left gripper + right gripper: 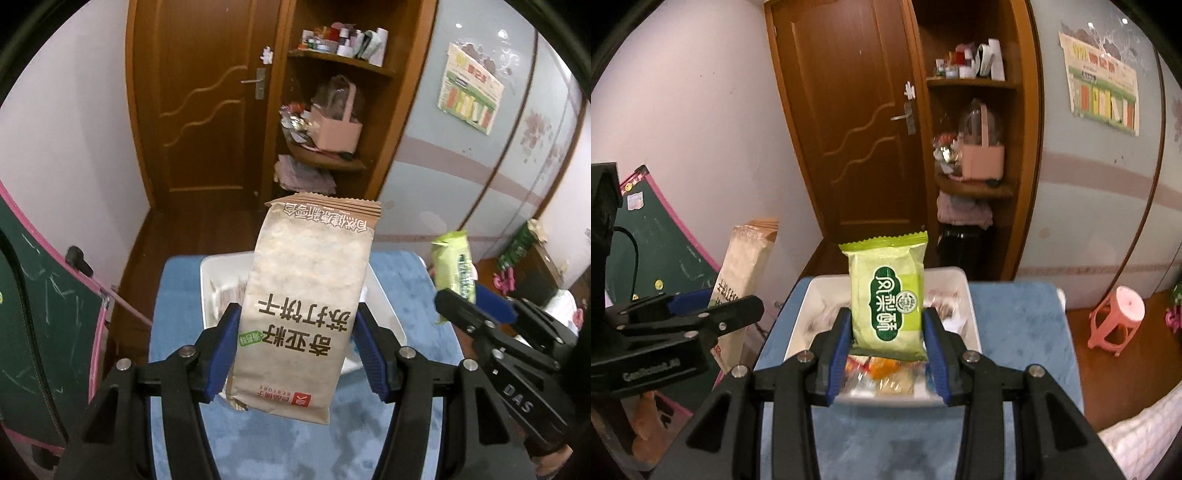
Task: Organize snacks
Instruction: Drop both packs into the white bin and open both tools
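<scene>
Left wrist view: left gripper [297,352] pinches a tall brown cracker packet [306,306] upright by its sides, held above the white bin [384,295].
Left wrist view, surroundings: blue mat [295,443] under the bin; wooden door [207,110] and cluttered shelves [340,59] behind.
Right wrist view: right gripper [886,350] clamps a green snack packet [888,295] over the same bin [956,280], with more loose snacks [882,373] inside.
Right wrist view, surroundings: pink stool [1115,317] on the floor; chalkboard [665,243] at left.
Handling advice: keep both packets apart and level; set each down flat before letting go.
</scene>
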`<control>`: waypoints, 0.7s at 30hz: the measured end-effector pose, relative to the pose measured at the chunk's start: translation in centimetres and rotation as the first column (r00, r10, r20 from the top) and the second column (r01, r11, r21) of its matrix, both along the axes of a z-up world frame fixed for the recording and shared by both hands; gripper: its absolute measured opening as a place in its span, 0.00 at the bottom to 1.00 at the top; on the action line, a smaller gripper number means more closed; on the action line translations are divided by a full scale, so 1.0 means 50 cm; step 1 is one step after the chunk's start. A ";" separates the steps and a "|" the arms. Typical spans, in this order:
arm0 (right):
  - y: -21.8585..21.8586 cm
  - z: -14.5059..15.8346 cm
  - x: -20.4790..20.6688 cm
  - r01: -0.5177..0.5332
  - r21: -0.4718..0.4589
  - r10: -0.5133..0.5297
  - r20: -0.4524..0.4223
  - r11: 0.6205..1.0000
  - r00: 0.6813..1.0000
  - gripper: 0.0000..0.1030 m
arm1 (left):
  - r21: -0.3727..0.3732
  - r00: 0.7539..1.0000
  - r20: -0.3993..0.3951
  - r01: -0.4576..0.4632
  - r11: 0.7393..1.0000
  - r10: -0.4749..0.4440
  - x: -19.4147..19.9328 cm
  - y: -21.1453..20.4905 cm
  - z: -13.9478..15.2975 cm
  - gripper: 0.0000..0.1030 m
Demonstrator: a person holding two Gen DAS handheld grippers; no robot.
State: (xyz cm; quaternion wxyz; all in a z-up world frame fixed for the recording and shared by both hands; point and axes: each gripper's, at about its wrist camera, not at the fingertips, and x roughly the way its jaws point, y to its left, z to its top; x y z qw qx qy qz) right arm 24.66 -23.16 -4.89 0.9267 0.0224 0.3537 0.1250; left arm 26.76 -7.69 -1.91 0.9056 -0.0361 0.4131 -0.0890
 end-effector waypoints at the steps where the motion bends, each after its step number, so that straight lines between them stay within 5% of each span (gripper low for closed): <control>1: 0.000 0.005 0.015 0.004 -0.005 -0.004 0.001 1.000 1.000 0.38 | 0.007 1.000 0.004 -0.009 1.000 0.009 0.020 -0.003 0.002 0.57; 12: -0.007 -0.040 0.125 0.005 -0.007 -0.005 -0.079 1.000 0.997 0.40 | 0.017 0.997 -0.020 -0.074 0.997 0.075 0.136 -0.001 -0.042 0.59; 16: 0.002 -0.066 0.147 0.016 -0.028 -0.019 -0.106 0.999 0.994 0.48 | 0.014 0.994 -0.054 -0.091 0.996 0.092 0.162 0.006 -0.075 0.90; 21: 0.010 -0.079 0.134 0.009 -0.021 -0.012 -0.125 1.000 0.992 0.50 | 0.045 0.991 -0.087 -0.096 0.994 0.100 0.164 0.012 -0.098 0.91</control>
